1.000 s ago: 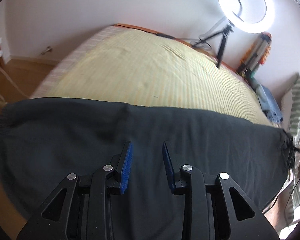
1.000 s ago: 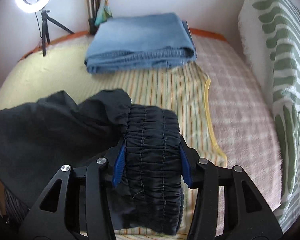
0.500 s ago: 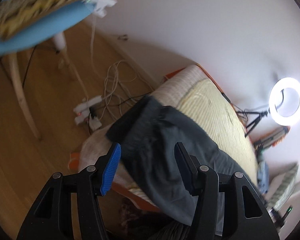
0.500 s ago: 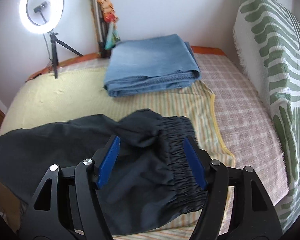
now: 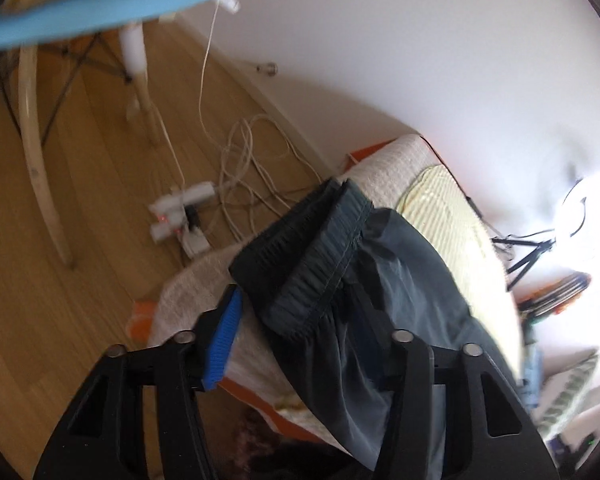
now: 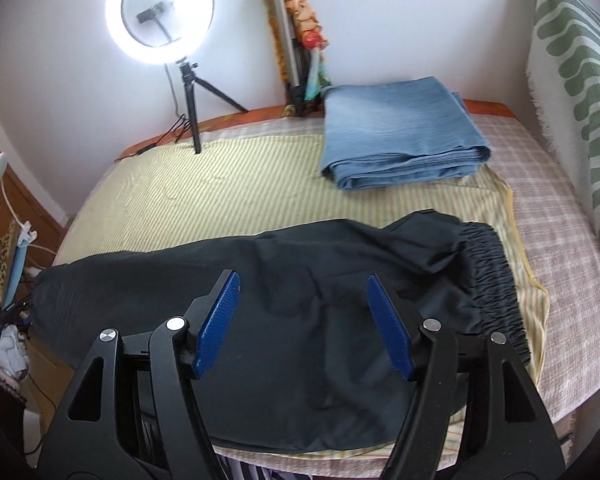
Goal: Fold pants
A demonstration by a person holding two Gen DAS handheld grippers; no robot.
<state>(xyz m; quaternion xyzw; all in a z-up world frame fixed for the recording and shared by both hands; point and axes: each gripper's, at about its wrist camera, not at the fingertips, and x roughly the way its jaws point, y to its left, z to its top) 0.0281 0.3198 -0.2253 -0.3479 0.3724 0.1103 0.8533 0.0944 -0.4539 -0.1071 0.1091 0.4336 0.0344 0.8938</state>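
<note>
My right tool (image 6: pixel 304 320) hangs spread above the black pants (image 6: pixel 284 280) on the bed (image 6: pixel 220 184); my left tool (image 5: pixel 300 336) gapes around their cuff (image 5: pixel 300 256).

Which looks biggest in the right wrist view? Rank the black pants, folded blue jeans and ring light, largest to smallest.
1. Black pants, spread across the bed and nearest the camera, which inflates them.
2. Folded blue jeans, farther back.
3. Ring light, smallest, though farthest away, so its true size is unsure.
</note>
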